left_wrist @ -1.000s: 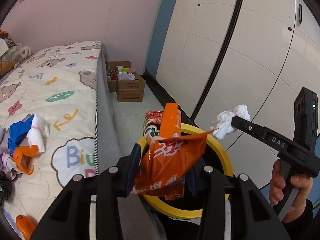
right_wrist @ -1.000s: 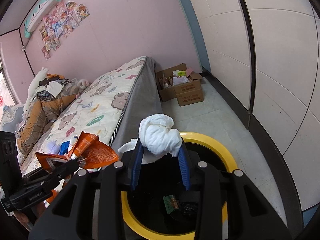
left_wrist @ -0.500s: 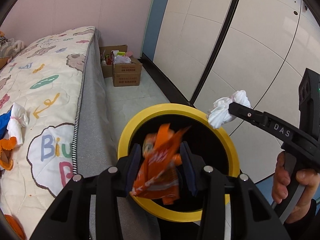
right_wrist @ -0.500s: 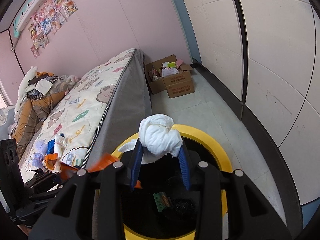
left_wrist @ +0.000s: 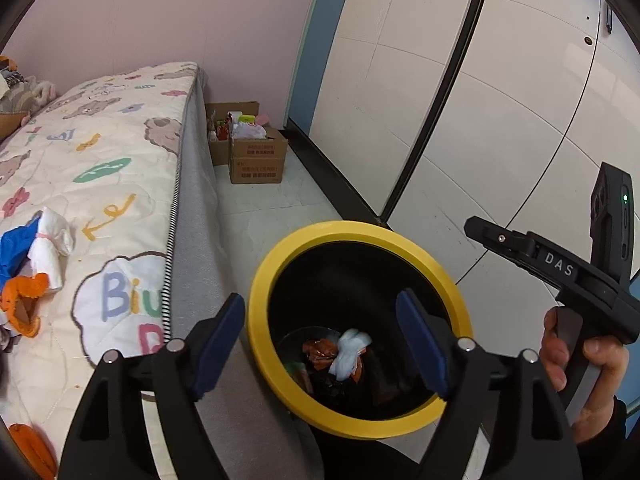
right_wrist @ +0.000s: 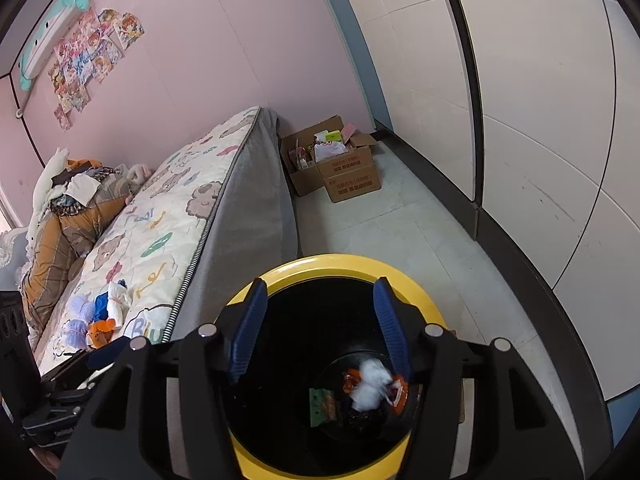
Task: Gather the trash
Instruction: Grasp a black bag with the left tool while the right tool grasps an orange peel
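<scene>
A bin (left_wrist: 360,236) stands on the floor just beside the near end of a bed (left_wrist: 120,184), which lies to its left. At the bottom of the bin, a wad of tissue (left_wrist: 350,350) rests on a snack wrapper (left_wrist: 318,354), with other litter around them. Both grippers hang over the bin's mouth, the left gripper (left_wrist: 320,336) nearer the bed and the right gripper (right_wrist: 316,326) to its right, jaws spread with nothing between them. On the bed's near part lies a small heap of cloths (left_wrist: 36,268). At the far end of the floor, beside the bed's far corner, stand cardboard boxes (left_wrist: 252,152). Wardrobe doors (left_wrist: 460,100) run along the right.
</scene>
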`<state>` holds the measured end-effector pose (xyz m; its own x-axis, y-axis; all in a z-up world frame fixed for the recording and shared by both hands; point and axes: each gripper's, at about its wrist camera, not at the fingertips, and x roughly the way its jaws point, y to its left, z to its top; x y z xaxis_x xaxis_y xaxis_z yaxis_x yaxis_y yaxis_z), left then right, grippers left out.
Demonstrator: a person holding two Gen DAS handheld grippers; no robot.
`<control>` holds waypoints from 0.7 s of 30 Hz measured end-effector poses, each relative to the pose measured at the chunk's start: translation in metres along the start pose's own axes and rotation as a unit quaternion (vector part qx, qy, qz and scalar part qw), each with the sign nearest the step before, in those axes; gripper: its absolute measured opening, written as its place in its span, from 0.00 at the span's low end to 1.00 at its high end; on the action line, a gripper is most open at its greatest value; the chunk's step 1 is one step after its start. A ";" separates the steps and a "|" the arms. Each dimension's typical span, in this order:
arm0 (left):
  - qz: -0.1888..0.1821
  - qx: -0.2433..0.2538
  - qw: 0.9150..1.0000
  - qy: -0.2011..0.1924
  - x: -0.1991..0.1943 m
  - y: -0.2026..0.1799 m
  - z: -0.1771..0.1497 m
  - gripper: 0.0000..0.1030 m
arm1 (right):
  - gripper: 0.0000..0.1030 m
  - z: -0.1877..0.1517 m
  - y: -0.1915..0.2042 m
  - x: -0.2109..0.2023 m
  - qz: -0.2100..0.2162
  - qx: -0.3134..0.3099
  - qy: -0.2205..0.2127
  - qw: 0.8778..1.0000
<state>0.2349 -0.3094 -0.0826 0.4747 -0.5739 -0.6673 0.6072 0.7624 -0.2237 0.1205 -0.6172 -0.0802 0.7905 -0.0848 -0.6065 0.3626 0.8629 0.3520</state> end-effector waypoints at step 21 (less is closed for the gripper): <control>0.100 -0.041 0.992 -0.064 -0.108 0.095 -0.014 0.86 | 0.63 -0.027 0.117 -0.031 0.118 -0.086 0.003 0.989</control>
<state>0.2323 -0.1703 -0.0420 0.6605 -0.4382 -0.6097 0.4411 0.8836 -0.1573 0.1249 -0.5003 -0.0393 0.8404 0.1309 -0.5259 0.0789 0.9305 0.3577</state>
